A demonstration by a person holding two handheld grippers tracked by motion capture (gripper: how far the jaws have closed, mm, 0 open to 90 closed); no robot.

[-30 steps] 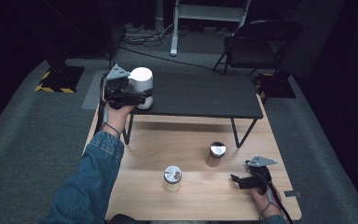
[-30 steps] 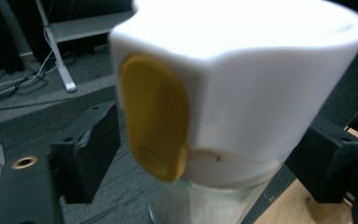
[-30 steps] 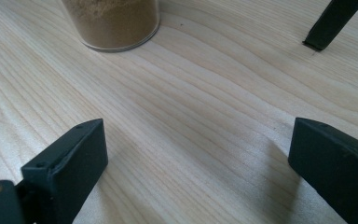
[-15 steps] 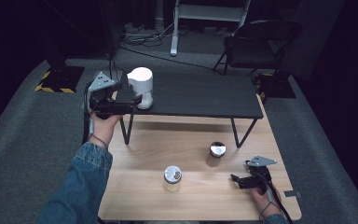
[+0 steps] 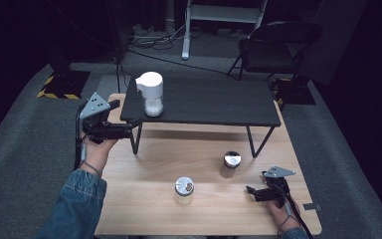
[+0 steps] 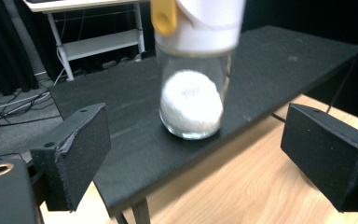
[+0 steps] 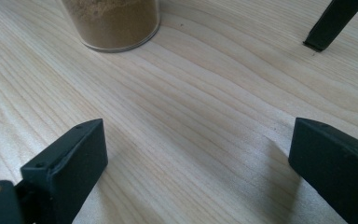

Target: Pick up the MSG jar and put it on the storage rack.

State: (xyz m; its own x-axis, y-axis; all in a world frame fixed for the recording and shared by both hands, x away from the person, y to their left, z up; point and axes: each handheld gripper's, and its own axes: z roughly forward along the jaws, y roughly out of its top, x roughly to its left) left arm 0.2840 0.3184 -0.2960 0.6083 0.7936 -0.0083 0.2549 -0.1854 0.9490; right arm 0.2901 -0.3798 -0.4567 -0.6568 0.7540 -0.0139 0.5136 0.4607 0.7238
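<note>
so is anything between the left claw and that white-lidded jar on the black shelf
Nothing visible. The left claw is open, its jaws having just been opening, and a bare strip of the black shelf lies between it and the white-lidded jar, which stands free.

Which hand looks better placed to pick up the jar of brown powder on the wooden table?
Right, probably. The right hand-held gripper rests open on the wooden table close to the brown-powder jar; the left hand-held gripper is open beside the white-lidded jar.
</note>
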